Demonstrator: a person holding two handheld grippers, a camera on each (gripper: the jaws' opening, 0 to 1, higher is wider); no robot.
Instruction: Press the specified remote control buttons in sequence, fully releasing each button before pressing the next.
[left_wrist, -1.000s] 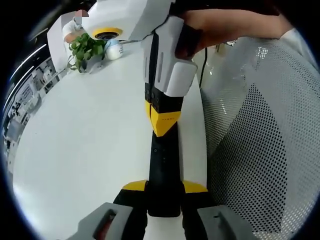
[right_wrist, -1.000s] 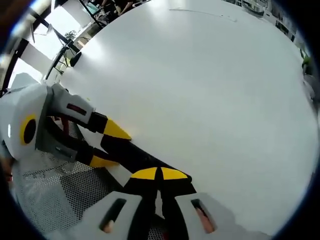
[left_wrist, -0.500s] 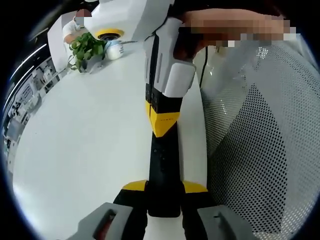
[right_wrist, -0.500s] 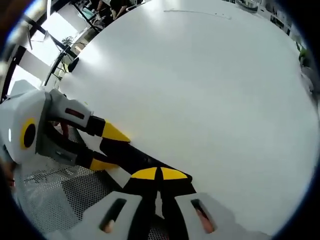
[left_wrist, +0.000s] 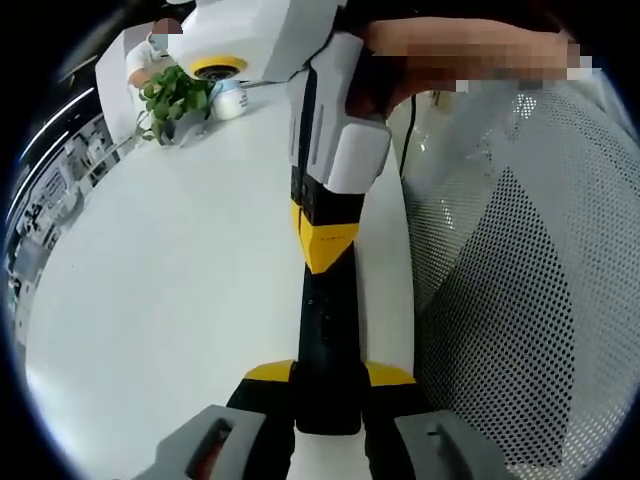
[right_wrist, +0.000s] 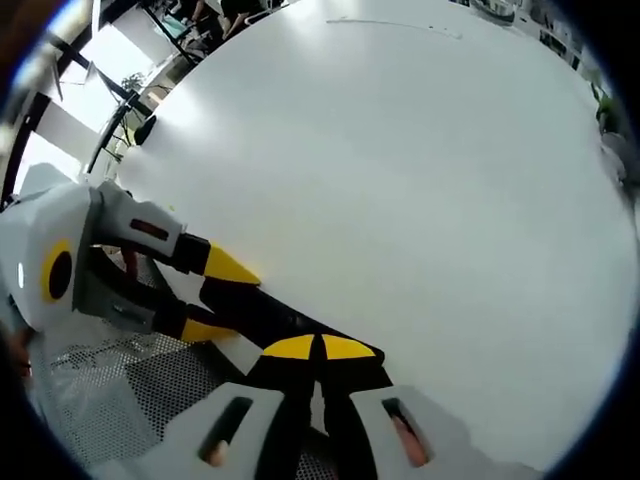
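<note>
In the left gripper view, my left hand-held gripper (left_wrist: 328, 385) pinches the black remote (left_wrist: 327, 330) at lower centre. My right hand-held gripper (left_wrist: 324, 240) comes down from the top, yellow tips pressed together on the remote's far end. In the right gripper view, the remote (right_wrist: 265, 310) runs lower left over the white surface (right_wrist: 400, 180). A potted plant (left_wrist: 172, 98) sits upper left.

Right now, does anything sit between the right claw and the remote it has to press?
Nothing visible does. The right claw, shut, has its tips right on the black remote, which the left claw clamps at its near end above the white table.
</note>
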